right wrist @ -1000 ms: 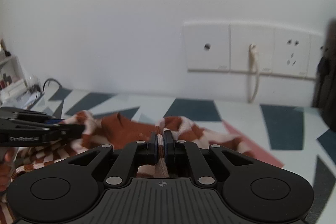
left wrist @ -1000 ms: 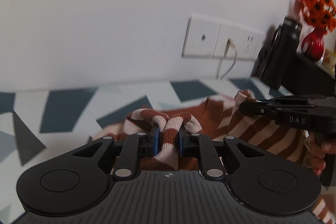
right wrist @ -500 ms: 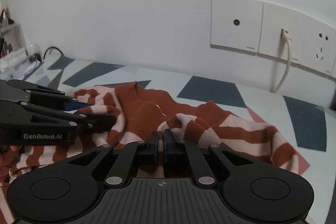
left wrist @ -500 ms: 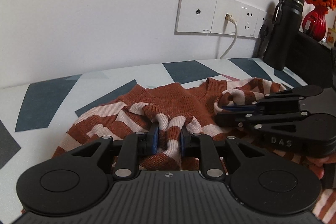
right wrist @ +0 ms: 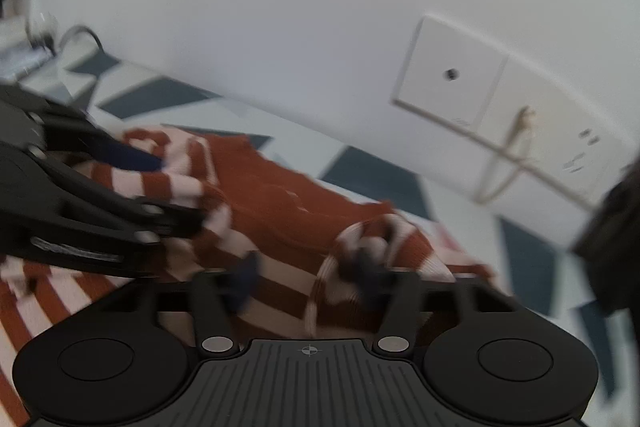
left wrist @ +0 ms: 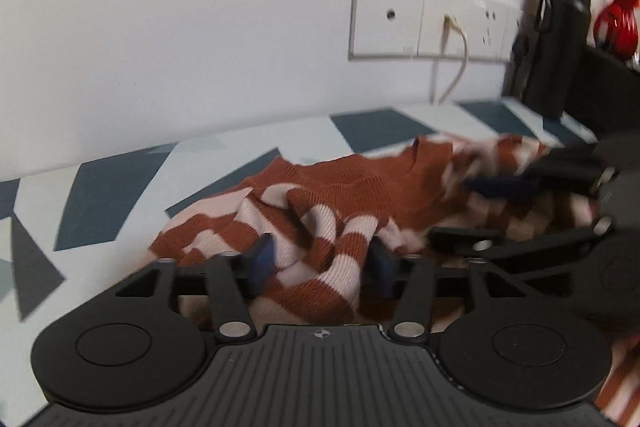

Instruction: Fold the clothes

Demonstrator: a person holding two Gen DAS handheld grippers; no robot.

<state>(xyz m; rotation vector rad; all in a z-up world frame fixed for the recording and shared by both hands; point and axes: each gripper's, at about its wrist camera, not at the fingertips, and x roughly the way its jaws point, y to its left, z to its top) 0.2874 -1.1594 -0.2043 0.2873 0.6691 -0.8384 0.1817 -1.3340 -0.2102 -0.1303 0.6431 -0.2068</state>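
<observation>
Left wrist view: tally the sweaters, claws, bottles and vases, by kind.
Striped sweater: 1
Claws: 2, left claw and right claw
Black bottle: 1
Red vase: 1
Total: 5

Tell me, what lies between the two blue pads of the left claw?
In the left wrist view, a bunched fold of the striped sweater lies between the pads of the left claw, which stand apart.

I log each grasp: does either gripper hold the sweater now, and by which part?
Nothing is clamped. The left gripper and right gripper are open; bunched striped sweater lies loose between their fingers.
</observation>
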